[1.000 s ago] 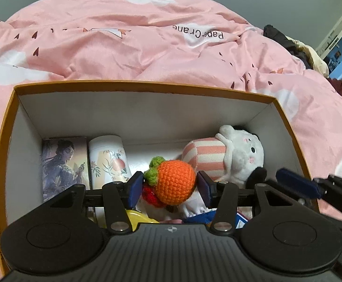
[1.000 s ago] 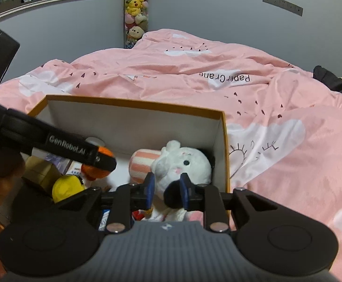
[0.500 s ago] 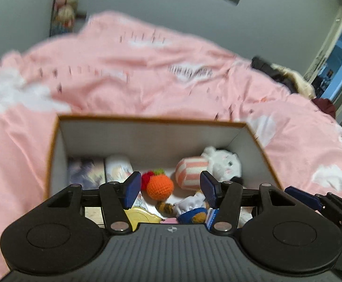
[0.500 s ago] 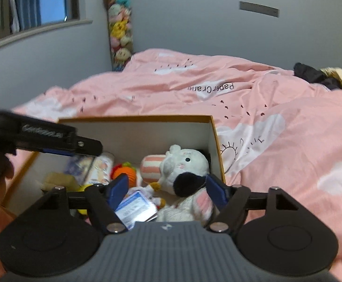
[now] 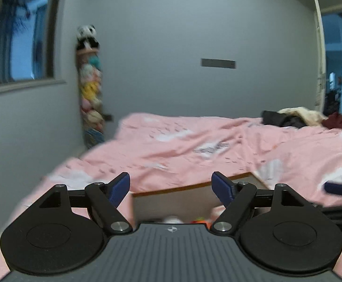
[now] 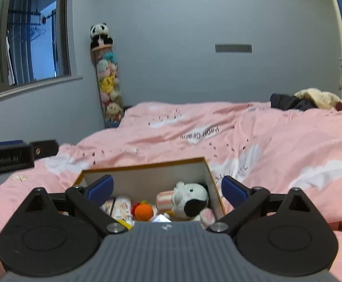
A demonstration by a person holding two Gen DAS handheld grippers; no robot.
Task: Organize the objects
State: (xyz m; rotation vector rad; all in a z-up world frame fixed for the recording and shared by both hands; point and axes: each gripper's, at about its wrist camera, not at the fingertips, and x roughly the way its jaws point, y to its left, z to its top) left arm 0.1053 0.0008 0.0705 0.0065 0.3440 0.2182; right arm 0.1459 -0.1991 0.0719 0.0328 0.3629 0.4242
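— Grippers? 
— Left gripper (image 5: 171, 186) and right gripper (image 6: 167, 191): jaws have just been opening, now wide, nothing between them.
— Objects?
— Crocheted orange (image 6: 143, 210) and plush cow (image 6: 189, 201) lie inside the box (image 6: 147, 164) on the pink duvet (image 6: 264, 141); left view blurred, probably the same box.

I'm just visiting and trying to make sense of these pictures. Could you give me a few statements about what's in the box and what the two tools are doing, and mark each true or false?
1. The box sits on a pink bedspread. True.
2. The right tool is clamped on the white plush animal. False: its jaws have just been opening, stand wide apart and hold nothing; the plush lies in the box.
3. An orange crocheted fruit lies in the box, left of the plush. True.
4. The left tool carries the orange fruit. False: its jaws have just been opening and nothing is between them.
5. The box is closed with a lid. False: it is open on top.
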